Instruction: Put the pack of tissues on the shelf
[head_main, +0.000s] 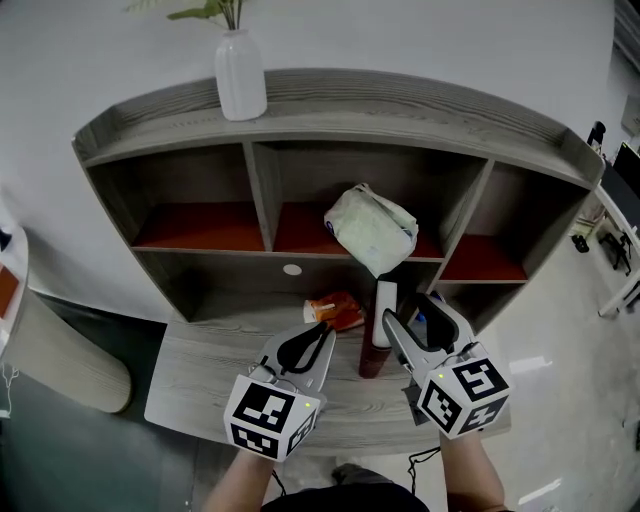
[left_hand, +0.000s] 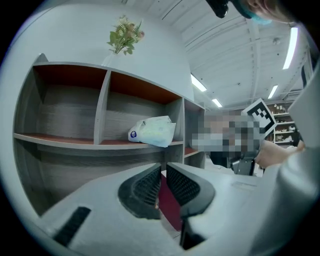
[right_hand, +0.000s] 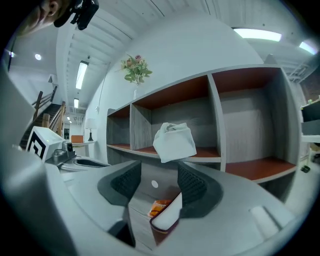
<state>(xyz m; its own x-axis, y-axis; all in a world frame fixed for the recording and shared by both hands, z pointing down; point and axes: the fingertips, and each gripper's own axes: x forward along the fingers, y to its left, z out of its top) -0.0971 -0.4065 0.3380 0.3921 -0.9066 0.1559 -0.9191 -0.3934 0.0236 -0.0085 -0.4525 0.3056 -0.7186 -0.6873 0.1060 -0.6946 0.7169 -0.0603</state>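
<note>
The pack of tissues (head_main: 372, 230) is a pale, crumpled plastic pack. It lies in the middle compartment of the grey shelf (head_main: 250, 255), on the red board, and sticks out over the front edge. It also shows in the left gripper view as the pack (left_hand: 152, 131) and in the right gripper view as the pack (right_hand: 174, 142). My left gripper (head_main: 322, 328) hovers over the desk below it with its jaws together and nothing held. My right gripper (head_main: 412, 312) stands beside it, below and right of the pack. Its jaws are apart and nothing is between the pads (right_hand: 191, 182).
A white vase (head_main: 240, 75) with a plant stands on top of the shelf. On the desk (head_main: 200, 380) under the shelf lie an orange packet (head_main: 335, 312) and a dark red container with a white top (head_main: 380, 330), right in front of both grippers. The left and right compartments hold nothing.
</note>
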